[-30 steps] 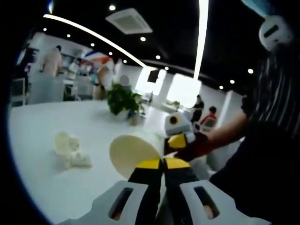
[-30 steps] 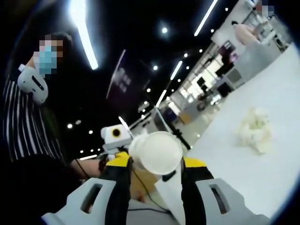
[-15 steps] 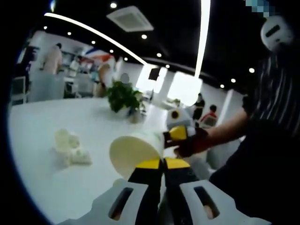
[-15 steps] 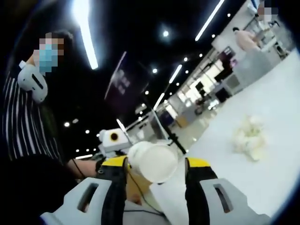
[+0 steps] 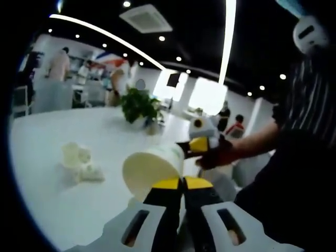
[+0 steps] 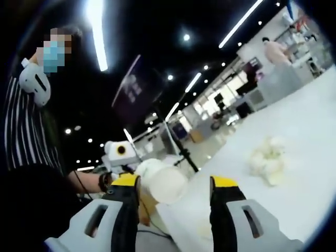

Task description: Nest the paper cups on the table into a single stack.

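Paper cup lay on its side in the air above the white desk, pinched at its rim by the left hand-held gripper, whose yellow-tipped jaws were pressed together on it. In the right gripper view, the same cup sat against the left jaw of the right hand-held gripper, which was spread wide. Crumpled paper rested on the desk nearby, and a potted plant stood farther back.
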